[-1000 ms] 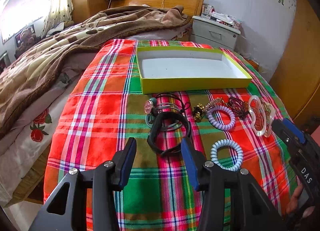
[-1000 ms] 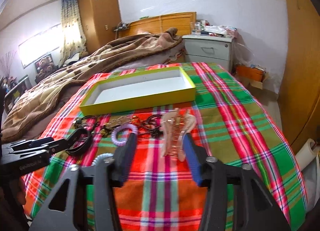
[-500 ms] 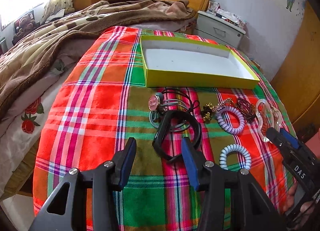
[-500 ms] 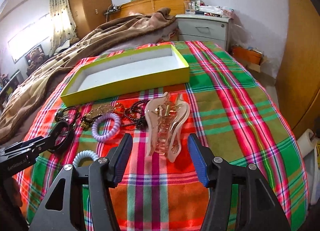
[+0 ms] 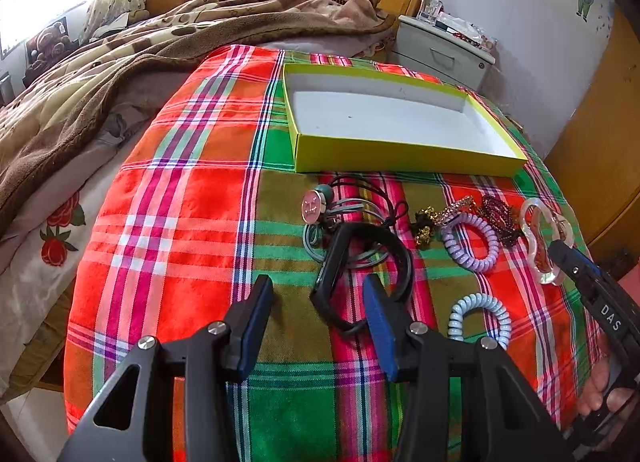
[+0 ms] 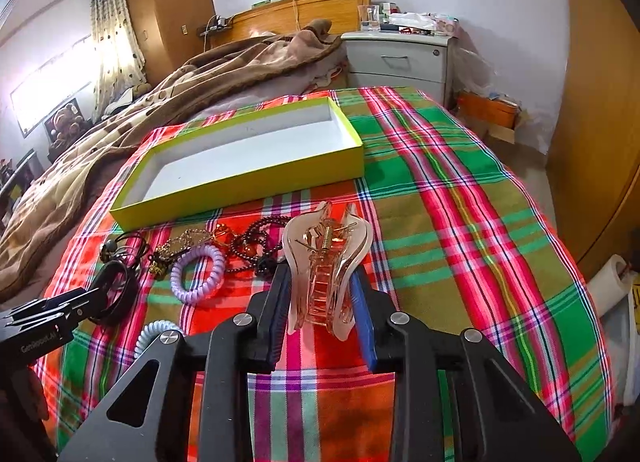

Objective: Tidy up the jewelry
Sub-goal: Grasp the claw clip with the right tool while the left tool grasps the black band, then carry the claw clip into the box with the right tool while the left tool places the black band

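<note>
A yellow-green box with a white inside lies open on the plaid cloth; it also shows in the right wrist view. Jewelry lies in a row in front of it. My left gripper is open, with the near end of a black bangle between its fingers, not gripped. My right gripper is open, its fingers on either side of a clear pink hair claw, close to it. A purple coil tie, dark beads and a pale blue coil tie lie between them.
A pink round pendant on grey cord and a gold chain lie by the bangle. A brown blanket covers the bed to the left. A grey nightstand stands behind, a wooden door to the right.
Both grippers have moved forward and down toward the cloth. The right one now straddles the hair claw with narrower jaws; the left one has reached the near end of the black bangle.
</note>
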`<state>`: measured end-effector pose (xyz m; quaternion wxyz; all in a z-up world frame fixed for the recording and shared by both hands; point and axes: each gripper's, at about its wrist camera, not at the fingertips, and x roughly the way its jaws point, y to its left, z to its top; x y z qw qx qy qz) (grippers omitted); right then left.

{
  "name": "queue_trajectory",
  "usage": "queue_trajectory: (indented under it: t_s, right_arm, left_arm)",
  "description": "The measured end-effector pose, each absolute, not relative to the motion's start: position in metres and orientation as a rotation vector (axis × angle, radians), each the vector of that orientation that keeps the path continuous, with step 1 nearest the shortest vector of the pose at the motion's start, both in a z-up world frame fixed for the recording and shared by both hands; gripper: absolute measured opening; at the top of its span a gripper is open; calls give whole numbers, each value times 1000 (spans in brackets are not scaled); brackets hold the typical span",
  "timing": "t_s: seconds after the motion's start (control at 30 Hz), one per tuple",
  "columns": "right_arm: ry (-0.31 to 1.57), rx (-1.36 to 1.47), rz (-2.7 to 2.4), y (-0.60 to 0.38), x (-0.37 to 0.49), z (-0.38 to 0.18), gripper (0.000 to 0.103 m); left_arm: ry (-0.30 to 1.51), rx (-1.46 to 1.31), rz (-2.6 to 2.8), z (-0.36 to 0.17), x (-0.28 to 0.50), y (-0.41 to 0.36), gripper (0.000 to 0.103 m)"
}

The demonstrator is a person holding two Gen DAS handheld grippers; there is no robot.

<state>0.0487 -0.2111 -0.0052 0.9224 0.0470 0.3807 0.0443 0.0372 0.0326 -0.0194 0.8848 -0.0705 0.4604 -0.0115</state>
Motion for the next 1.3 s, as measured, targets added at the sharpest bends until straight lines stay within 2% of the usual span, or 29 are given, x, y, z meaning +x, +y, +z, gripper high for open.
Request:
queue_trajectory:
  t_s: [0.3, 0.57, 0.8, 1.3]
  right_arm:
    - [750, 105, 80, -217, 44, 1, 29]
    - [736, 110, 77, -219, 41, 6, 28]
    - [728, 107, 77, -219, 38, 9, 27]
    - [649, 105, 84, -219, 35, 40, 27]
  left_arm:
    - [964, -119, -26, -22, 42, 30, 46]
    - [964, -127, -46, -21, 43, 28, 17]
    - [960, -135, -65, -17, 41, 28, 14]
    - [896, -136, -69, 17, 34, 41, 13]
